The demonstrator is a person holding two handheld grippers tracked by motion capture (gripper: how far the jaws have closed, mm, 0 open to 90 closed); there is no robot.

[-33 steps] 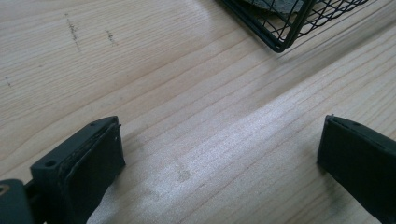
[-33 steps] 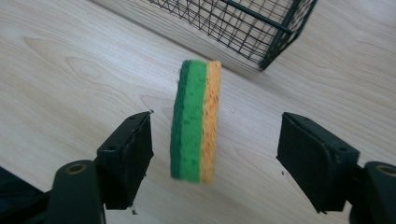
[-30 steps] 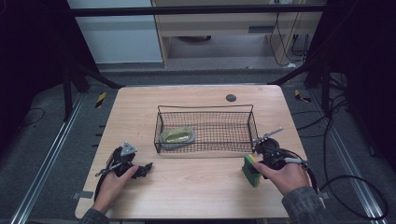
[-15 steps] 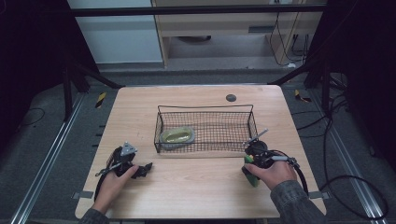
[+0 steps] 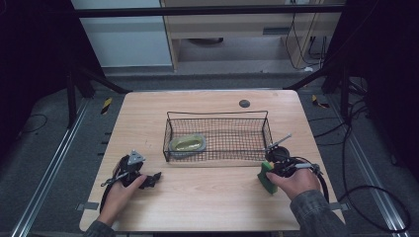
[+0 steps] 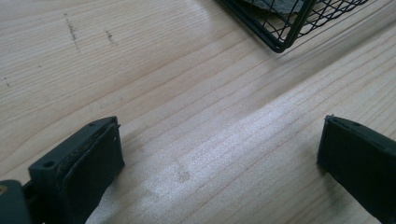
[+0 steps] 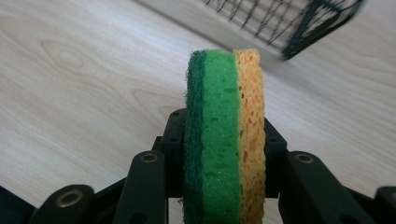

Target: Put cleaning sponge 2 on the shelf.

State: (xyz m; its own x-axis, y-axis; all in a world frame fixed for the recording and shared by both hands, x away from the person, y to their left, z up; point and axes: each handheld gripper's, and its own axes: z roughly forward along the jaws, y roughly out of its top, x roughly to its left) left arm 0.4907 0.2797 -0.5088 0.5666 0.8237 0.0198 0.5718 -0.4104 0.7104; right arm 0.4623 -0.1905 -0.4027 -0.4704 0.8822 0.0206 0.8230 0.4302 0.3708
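A green and yellow sponge (image 7: pixel 219 84) stands on edge between the jaws of my right gripper (image 7: pixel 223 140), pressed from both sides. The jaws have just been closing on it. In the high view the sponge (image 5: pixel 267 179) and the right gripper (image 5: pixel 271 174) sit on the table just in front of the right end of the black wire basket (image 5: pixel 217 113). My left gripper (image 5: pixel 153 177) rests low at the front left of the table. Its jaws (image 6: pixel 219 154) stand wide open over bare wood with nothing between them.
An olive-grey pad (image 5: pixel 188 144) lies in the left end of the basket, whose near corner (image 6: pixel 280 44) shows ahead of the left gripper. A small dark round spot (image 5: pixel 244 103) marks the table behind the basket. Cables trail off the right edge.
The right hand has shifted a little to the left onto the sponge, and its gripper has shut on it. The left hand has not moved.
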